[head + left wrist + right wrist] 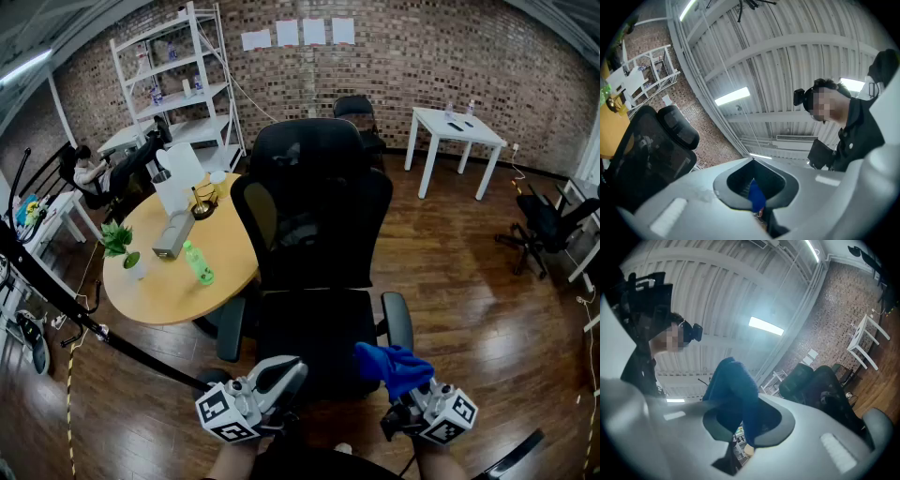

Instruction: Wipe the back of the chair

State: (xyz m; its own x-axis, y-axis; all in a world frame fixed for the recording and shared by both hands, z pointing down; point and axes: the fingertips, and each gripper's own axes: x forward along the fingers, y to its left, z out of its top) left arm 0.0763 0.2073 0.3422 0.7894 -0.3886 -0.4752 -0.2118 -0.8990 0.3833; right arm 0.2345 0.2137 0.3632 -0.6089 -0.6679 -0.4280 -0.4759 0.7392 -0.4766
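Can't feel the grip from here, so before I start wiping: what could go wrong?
1. The blue cloth sits bunched in the right hand-held gripper; rubbing may pull it out.
2. The chair has its seat towards you, so the backrest's rear is on the far side; pushing could shove it into the round table and tip the green bottle.

Head view: high above chair (314, 216), facing forward and steeply down; left gripper (292, 368) and right gripper (405, 380) close at bottom edge
Left gripper view: low, tilted up along own jaws toward ceiling (787, 56); chair near at left
Right gripper view: low, tilted up same way; chair near at lower right
Shared: chair in all three; white shelf (183, 84) in head and left gripper views; white table (455, 127) in head and right gripper views
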